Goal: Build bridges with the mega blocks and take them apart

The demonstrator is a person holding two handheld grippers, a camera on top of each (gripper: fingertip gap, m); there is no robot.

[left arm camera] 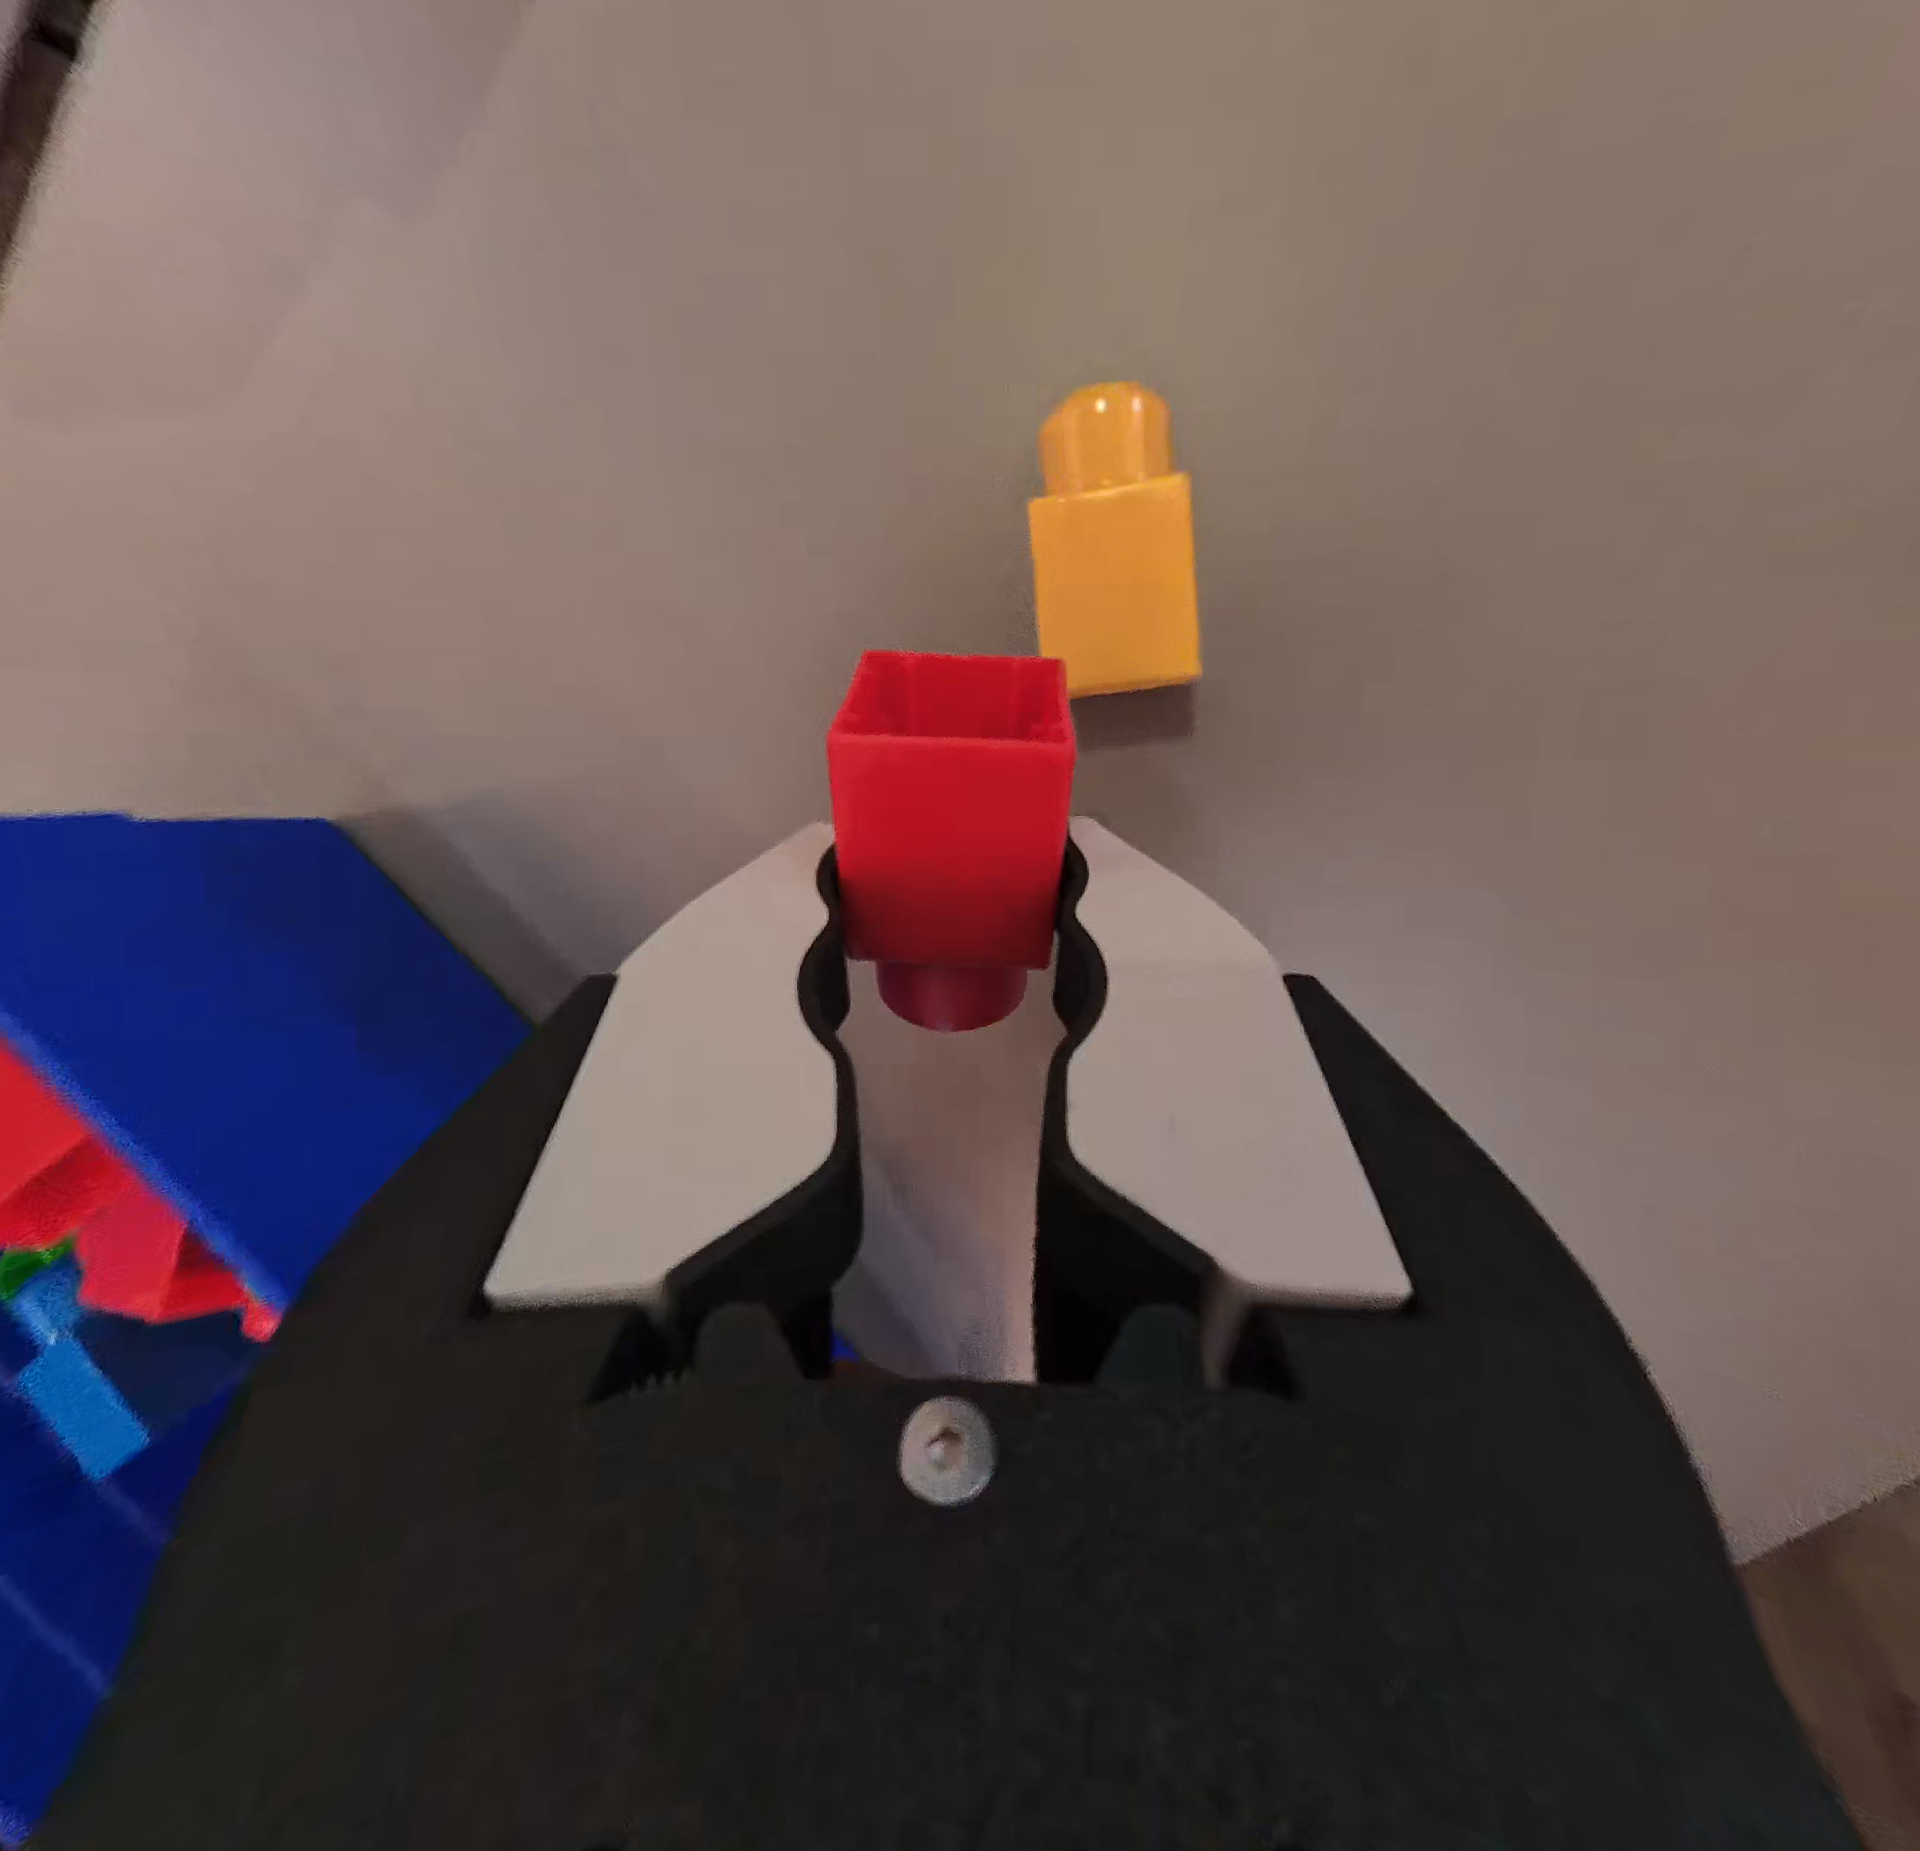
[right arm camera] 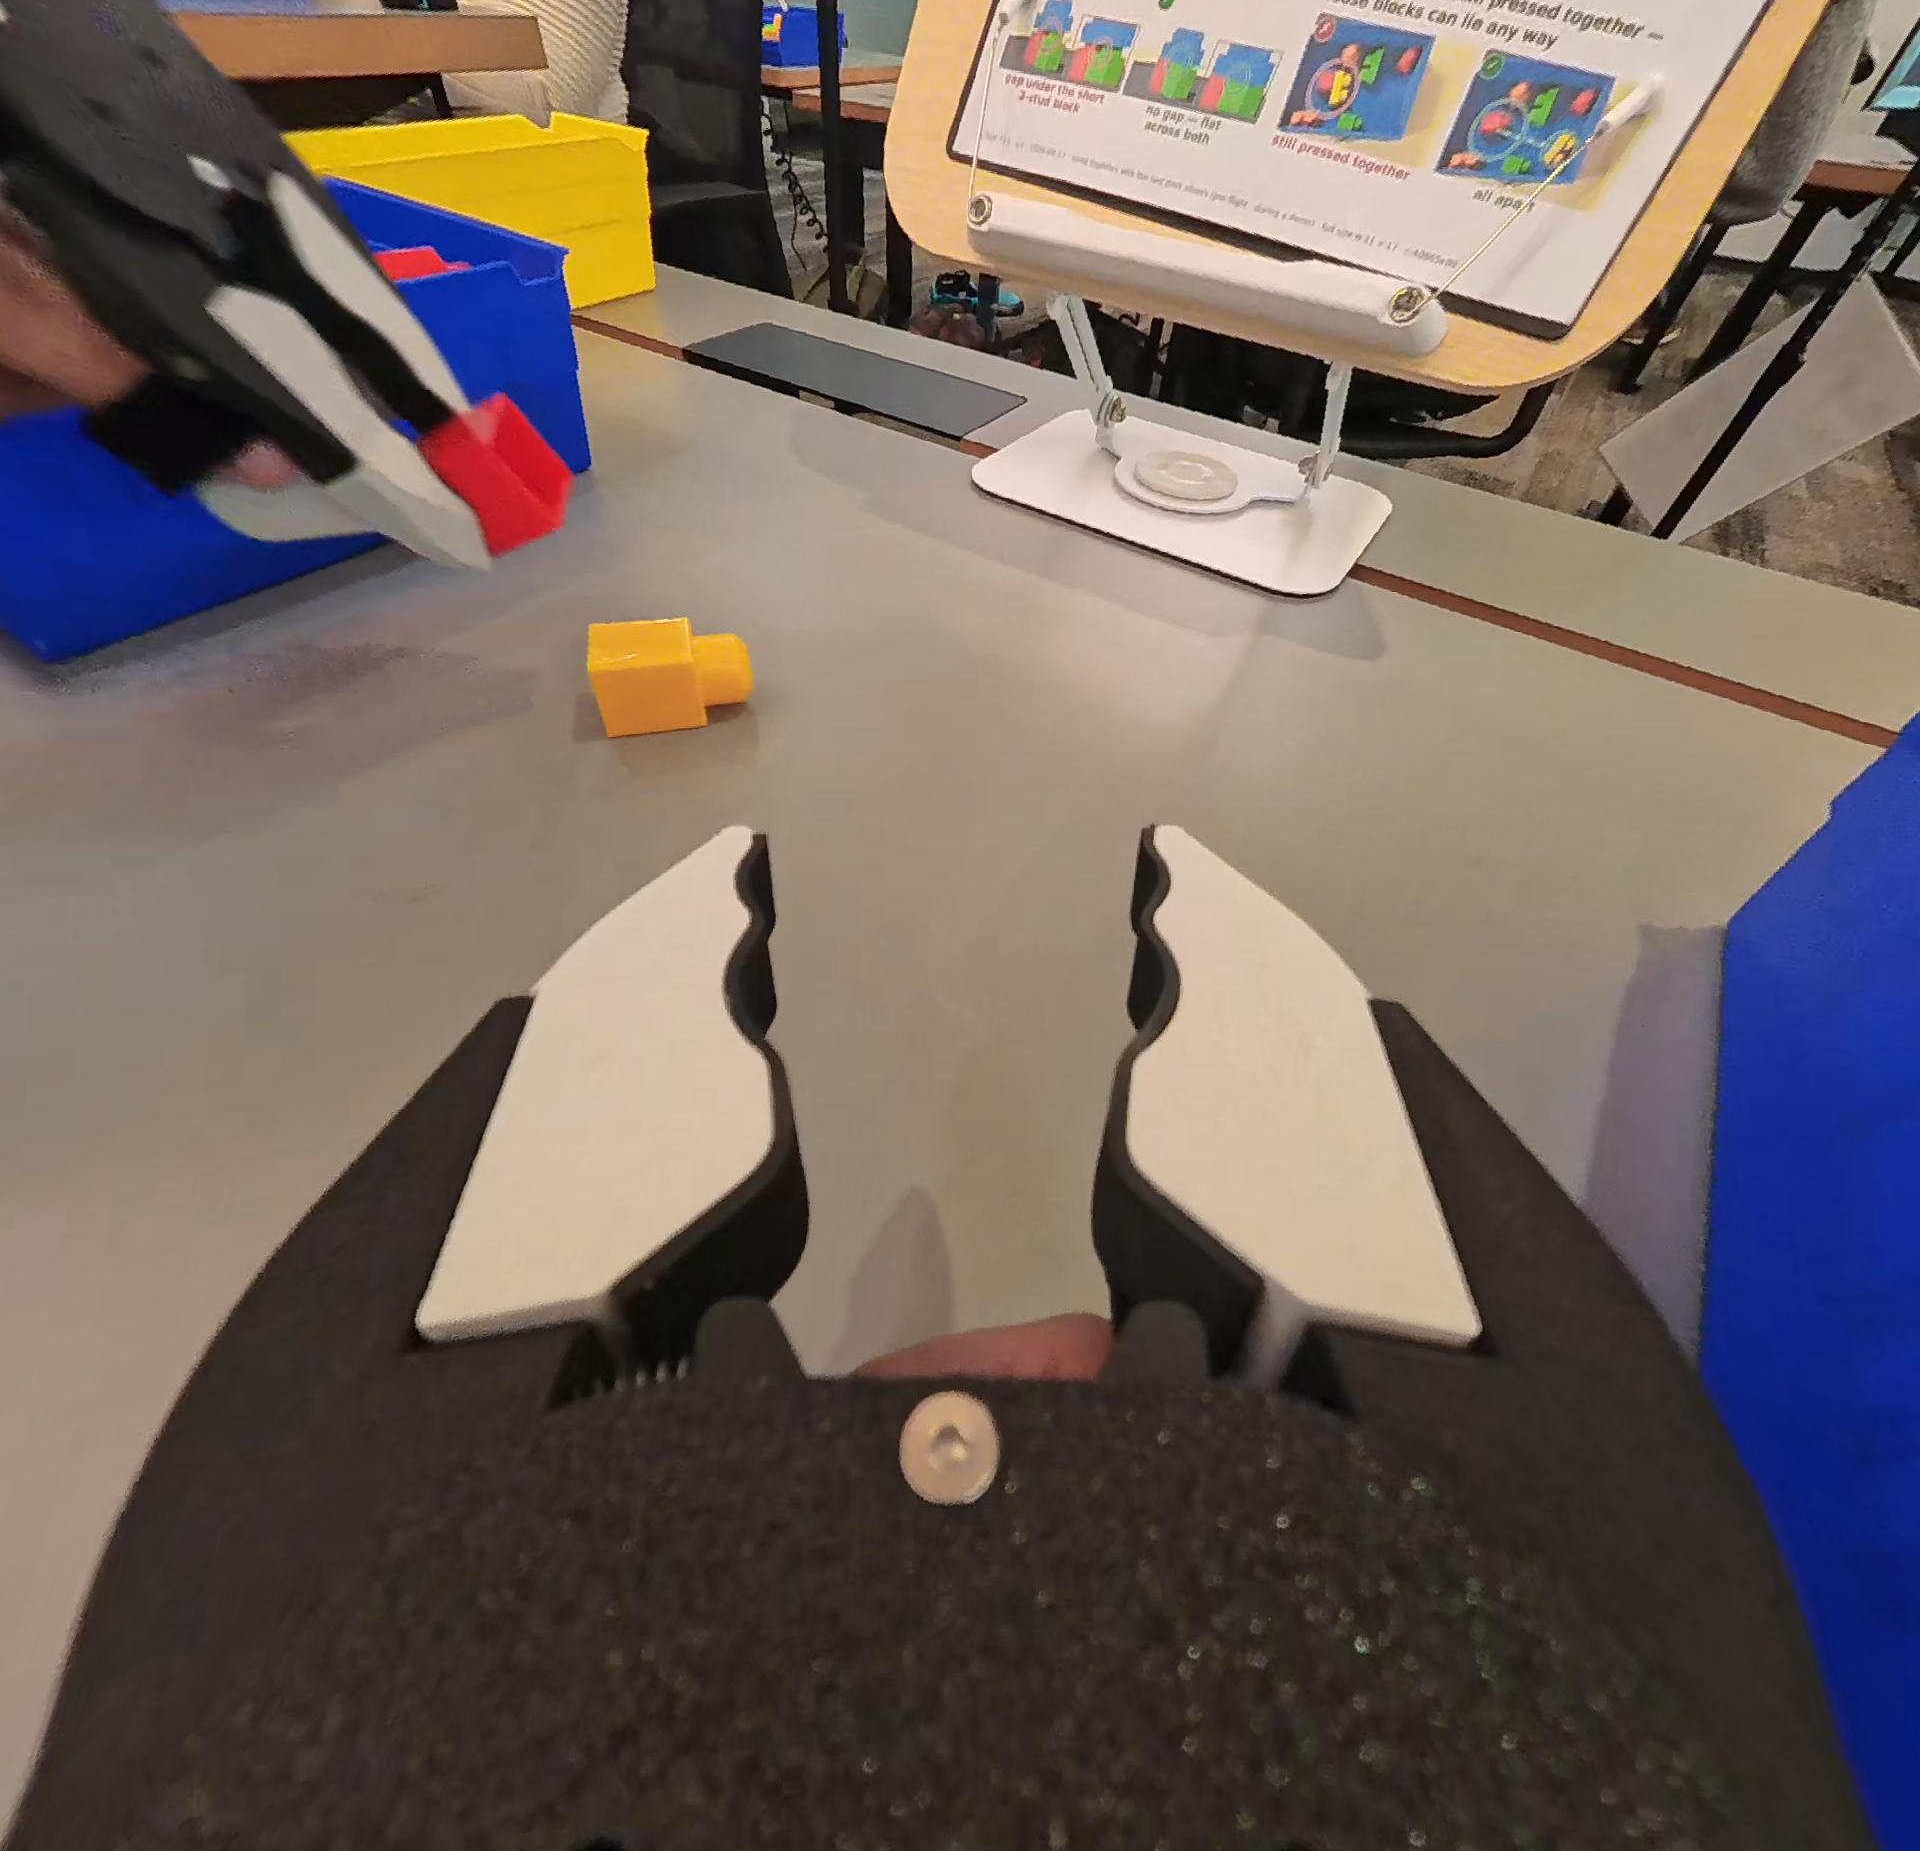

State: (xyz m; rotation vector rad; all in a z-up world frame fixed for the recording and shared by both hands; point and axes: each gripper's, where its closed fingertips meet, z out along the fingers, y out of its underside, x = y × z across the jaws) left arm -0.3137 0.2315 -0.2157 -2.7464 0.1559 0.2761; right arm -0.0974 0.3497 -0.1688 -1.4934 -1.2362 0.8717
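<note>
- Closest in, left wrist view: left gripper point(left arm camera: 951, 892) clamped on a red block point(left arm camera: 951, 825), jaws drawn narrow and pinching its two side walls.
- Held stud-backward, hollow underside facing out ahead; likely carried that way straight from the blue bin point(left arm camera: 208, 970) down at 8 o'clock, where more red and blue pieces lie in a blur.
- Up off the worktop point(left arm camera: 520, 451), block clear of the surface as the right wrist view shows it.
- Just past the red block, at 1 o'clock: yellow block point(left arm camera: 1117, 575), single stud, tipped on its side on the worktop, stud pointing away. Near, not touching.
- Probably the bridge's two one-stud feet being gathered; yellow needs righting before anything presses on top.
- Over to the right wrist view: right gripper point(right arm camera: 954, 866) low over bare worktop, jaws spread wide, nothing between them, touching nothing.
- Yellow block point(right arm camera: 655, 674) at 11 o'clock from those jaws, well within reach; seemingly waiting to stand it up.
- Instruction sheet on a stand point(right arm camera: 1195, 482) at 1 o'clock, yellow bin point(right arm camera: 499, 175) behind the blue one.
</note>
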